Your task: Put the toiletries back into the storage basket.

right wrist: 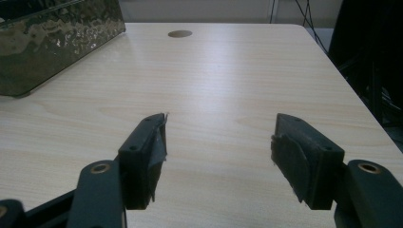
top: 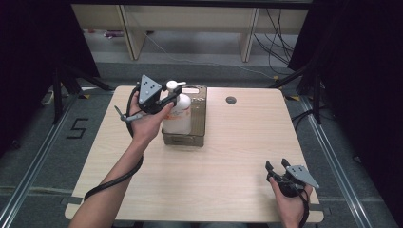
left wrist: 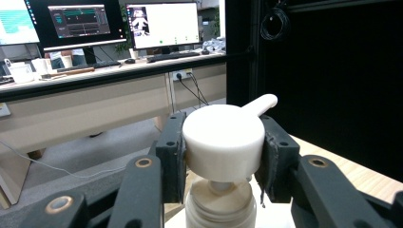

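1. Left gripper [left wrist: 223, 156] is closed on the white pump head [left wrist: 223, 140] of a bottle [top: 177, 114], one black jaw pressed to each side of the cap, spout pointing away past the jaws
2. Bottle stands upright in a dark box [top: 197, 118] at the far-left part of the table [top: 237, 156]; from above, the left hand [top: 147, 121] reaches it from the left, beside the box
3. Right gripper [right wrist: 218, 142] has its jaws spread wide, holding nothing, bare tabletop between them
4. Right gripper sits low at the near right edge of the table [top: 280, 170], well apart from the box
5. Round hole [top: 231, 100] lies near the far edge, right of the box
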Motion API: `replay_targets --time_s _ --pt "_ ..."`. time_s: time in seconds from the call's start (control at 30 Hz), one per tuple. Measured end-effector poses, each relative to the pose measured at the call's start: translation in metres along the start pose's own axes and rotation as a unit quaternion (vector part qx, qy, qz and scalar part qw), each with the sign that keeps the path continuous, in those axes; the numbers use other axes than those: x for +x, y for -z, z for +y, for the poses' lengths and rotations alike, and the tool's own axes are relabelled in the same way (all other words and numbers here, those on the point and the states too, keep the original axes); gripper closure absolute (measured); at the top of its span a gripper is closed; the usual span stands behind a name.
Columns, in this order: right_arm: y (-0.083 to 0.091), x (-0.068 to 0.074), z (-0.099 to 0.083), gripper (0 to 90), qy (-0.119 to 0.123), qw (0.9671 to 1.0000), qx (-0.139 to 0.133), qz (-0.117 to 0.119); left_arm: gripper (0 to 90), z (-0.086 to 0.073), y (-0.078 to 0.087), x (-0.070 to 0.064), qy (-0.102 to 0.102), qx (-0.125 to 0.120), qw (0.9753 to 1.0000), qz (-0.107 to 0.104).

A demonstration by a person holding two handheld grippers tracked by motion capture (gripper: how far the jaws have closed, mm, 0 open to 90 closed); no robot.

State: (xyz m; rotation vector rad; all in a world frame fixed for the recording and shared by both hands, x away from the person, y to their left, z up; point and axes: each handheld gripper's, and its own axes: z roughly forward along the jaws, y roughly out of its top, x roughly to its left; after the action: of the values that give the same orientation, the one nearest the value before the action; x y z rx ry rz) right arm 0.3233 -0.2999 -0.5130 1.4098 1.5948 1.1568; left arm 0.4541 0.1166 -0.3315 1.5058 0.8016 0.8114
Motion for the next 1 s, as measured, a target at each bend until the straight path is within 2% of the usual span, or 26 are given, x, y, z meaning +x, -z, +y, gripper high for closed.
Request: replay_targets --time_s 1.0 --pt "-0.001 0.001 0.000 36.9 0.000 1.0000 -0.005 0.000 58.9 -0.018 0.002 -0.003 -0.003 0.016 0.9999 0.000"
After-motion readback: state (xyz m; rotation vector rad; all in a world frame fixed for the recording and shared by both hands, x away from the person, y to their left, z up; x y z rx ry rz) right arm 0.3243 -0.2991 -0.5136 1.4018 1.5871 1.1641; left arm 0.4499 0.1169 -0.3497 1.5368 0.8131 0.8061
